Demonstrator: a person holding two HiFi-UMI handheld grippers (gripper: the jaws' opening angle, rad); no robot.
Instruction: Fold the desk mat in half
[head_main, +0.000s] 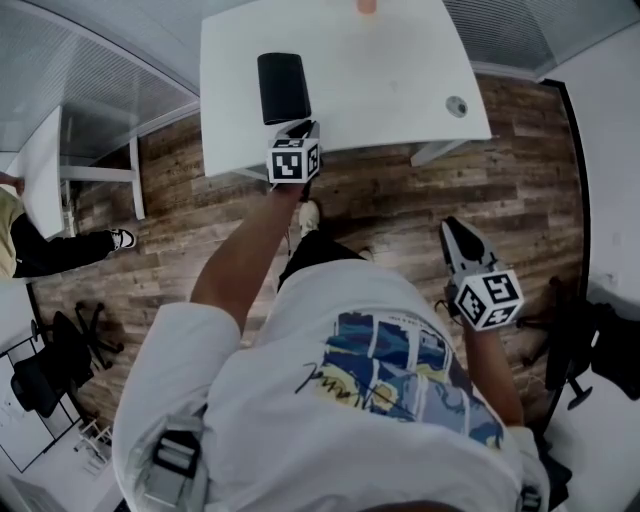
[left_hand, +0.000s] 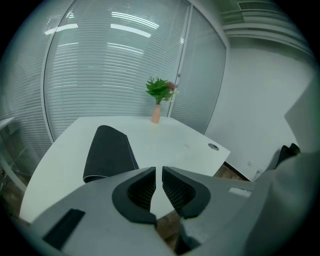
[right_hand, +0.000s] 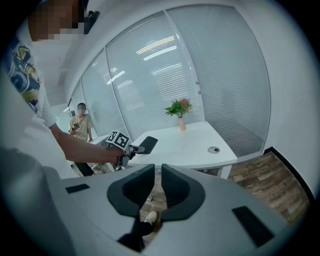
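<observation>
The wood-plank floor (head_main: 400, 200) is the biggest thing under you, and the glass walls with their shut blinds (left_hand: 115, 75) close off the room behind the desk. The white desk (head_main: 380, 90) stands in front of you, its near edge just past your left foot. A second person (right_hand: 81, 122) stands off to your left, well away from the desk, and a black office chair (head_main: 60, 355) sits on the floor on that same side.

The black desk mat (head_main: 283, 87) lies flat on the left part of the desktop, doubled over, so it reads as a narrow dark slab running away from you (its stitched long edge shows on the right in the left gripper view). Its near end lies close to the desk's near edge.

Your left gripper (left_hand: 158, 175) is reached out to that near edge, just short of the mat's near end and a little to its right. Its jaws stand only a narrow slit apart, and nothing but bare desktop shows through that slit. The pads are not on the mat.

Your right gripper (right_hand: 158, 172) hangs low at your side over the floor, well apart from the desk. Its jaws are also parted by just a thin gap and grip nothing. Only the floor and your shoe show between them.

At the far edge of the desk stands a small pink vase (left_hand: 156, 114) with a green sprig (left_hand: 159, 88) in it. A round cable grommet (head_main: 456, 106) sits near the desk's right corner.
</observation>
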